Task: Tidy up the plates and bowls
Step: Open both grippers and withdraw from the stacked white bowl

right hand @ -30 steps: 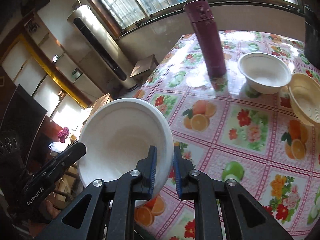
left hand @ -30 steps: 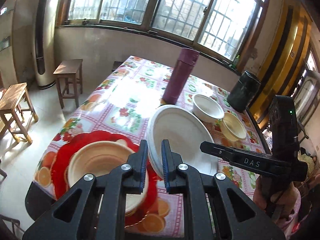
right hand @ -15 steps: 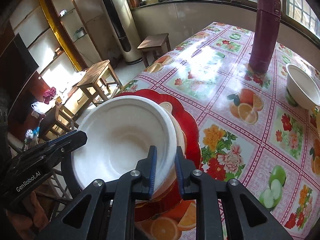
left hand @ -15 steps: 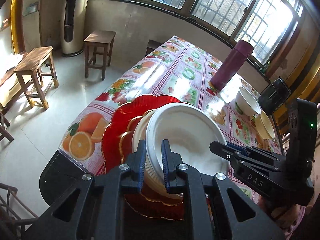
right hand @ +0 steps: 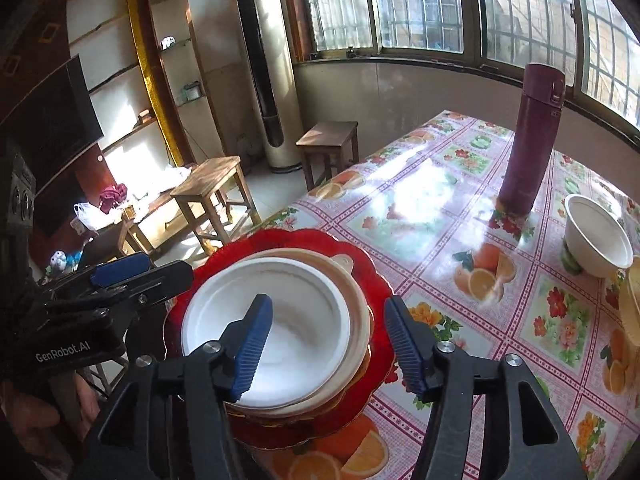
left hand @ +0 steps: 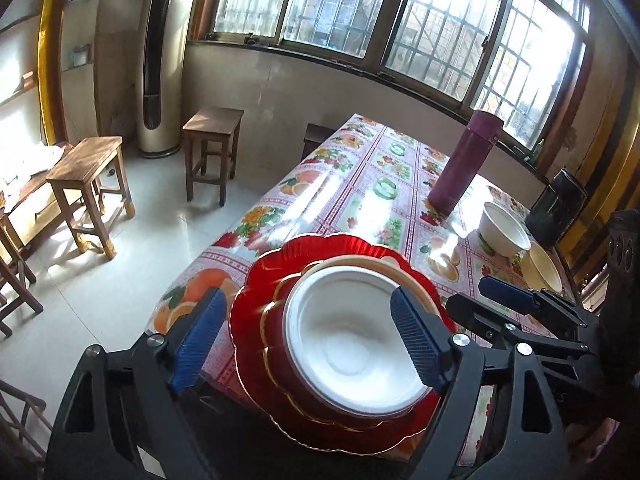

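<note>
A white plate (left hand: 352, 340) (right hand: 276, 328) lies on top of a stack: a beige plate (left hand: 360, 262) (right hand: 352, 292) under it, then a red scalloped plate (left hand: 256, 320) (right hand: 376, 280) with gold rims, at the near corner of the table. My left gripper (left hand: 306, 340) (right hand: 152, 276) hangs over the stack's left side, its jaws opening, the pads (left hand: 198, 336) clear of the plate. My right gripper (right hand: 328, 344) (left hand: 492, 308) straddles the white plate's right rim, its jaws also opening, touching nothing. A white bowl (left hand: 504, 232) (right hand: 596, 240) and a beige bowl (left hand: 540, 276) (right hand: 630, 300) stand further back.
A tall maroon flask (left hand: 464, 164) (right hand: 532, 140) stands mid-table on the flowered tablecloth (left hand: 360, 184). A black container (left hand: 556, 204) is at the far right. Wooden stools (left hand: 212, 120) (right hand: 208, 176) and a standing air conditioner (right hand: 264, 68) are on the floor to the left.
Both grippers carried the white plate left and down onto the red and beige stack, then let go of its rim. Both pairs of jaws now stand wide apart.
</note>
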`<state>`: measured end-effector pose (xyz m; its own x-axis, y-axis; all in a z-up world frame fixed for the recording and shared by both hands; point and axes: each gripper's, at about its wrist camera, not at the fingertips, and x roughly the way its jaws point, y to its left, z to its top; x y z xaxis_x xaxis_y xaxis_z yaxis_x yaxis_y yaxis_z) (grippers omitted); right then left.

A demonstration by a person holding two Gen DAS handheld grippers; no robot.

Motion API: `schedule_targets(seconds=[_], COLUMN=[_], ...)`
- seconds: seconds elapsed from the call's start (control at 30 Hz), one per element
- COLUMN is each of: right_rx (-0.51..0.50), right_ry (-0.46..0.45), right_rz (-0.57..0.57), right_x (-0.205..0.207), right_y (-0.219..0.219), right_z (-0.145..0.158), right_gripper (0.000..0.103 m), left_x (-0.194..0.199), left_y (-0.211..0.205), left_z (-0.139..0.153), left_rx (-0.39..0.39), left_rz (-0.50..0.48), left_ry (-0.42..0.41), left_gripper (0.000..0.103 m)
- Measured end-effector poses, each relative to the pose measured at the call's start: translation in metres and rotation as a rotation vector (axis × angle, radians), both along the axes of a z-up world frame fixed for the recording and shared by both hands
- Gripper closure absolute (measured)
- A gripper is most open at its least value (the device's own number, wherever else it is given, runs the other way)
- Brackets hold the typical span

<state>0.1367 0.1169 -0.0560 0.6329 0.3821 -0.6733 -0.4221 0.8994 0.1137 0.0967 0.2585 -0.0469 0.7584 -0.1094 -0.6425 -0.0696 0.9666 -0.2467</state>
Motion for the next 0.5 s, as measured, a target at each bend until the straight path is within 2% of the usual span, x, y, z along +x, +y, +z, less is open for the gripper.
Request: schedule_targets(seconds=[0.07,0.1,0.13,0.3,0.5], right_rx=[0.037,0.052,0.065,0.126,0.221], right_ry=[-0.068,-0.1,-0.126,-0.189,-0.221], right_rz=[-0.023,-0.038,-0.054,-0.151,-0.352], right_x=[-0.004,-0.006,-0.006,0.001,0.022], right_y=[-0.016,-0.025,-0.035,-0.097,-0.21], right_z=[0.009,0.014,0.018,0.03,0.035], right_gripper=[0.026,0.023,0.02,0.016,0.016], left_x=[-0.001,0.0,0.003,0.018,0.049], left_y=[-0.01,-0.017,-0.025,-0.079,-0.15], left_z=[0.01,0.014,0.018,0.034,0.046], left_rx=[-0.011,-0.022,-0.036,-0.055,-0.032], left_rz=[-0.024,-0.049,-0.082,-0.23,-0.348], left_ry=[-0.037,-0.05,-0.058,-0.058,-0.012], left_gripper=[0.011,0.003,0.0,0.0,0.0])
